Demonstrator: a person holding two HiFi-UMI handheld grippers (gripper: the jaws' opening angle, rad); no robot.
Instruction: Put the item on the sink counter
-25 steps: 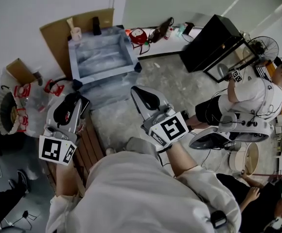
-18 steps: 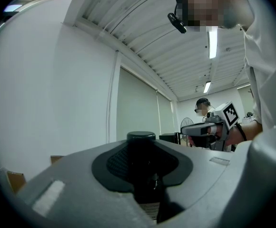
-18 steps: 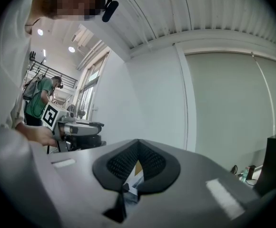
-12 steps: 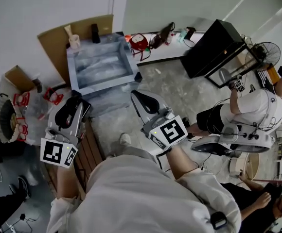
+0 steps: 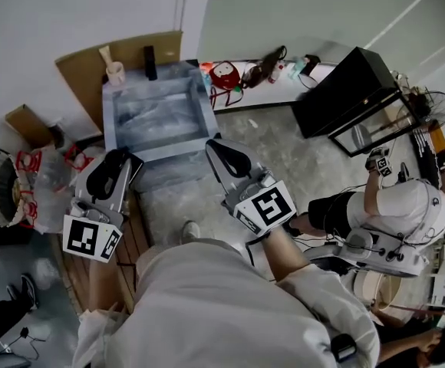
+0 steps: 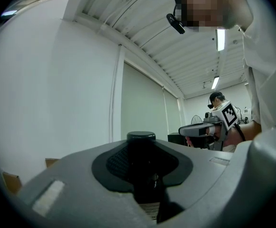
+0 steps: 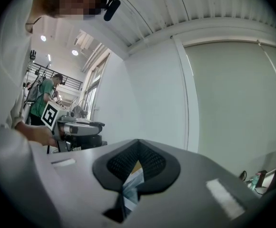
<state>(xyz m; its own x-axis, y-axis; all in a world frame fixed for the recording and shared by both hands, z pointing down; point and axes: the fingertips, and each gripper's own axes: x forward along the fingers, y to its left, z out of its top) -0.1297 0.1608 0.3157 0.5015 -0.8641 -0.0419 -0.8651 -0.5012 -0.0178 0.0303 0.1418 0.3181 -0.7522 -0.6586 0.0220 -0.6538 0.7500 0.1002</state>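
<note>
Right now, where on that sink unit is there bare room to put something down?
On the sink, the front rim and right rim look bare. Its back edge is crowded at the left, with a cup holding a brush and a dark upright object. The white shelf to the right is cluttered.

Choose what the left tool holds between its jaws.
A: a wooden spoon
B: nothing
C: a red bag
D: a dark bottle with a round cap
D: in the left gripper view, the left tool is closed on a dark bottle, and the bottle's round cap stands up between its jaws.
</note>
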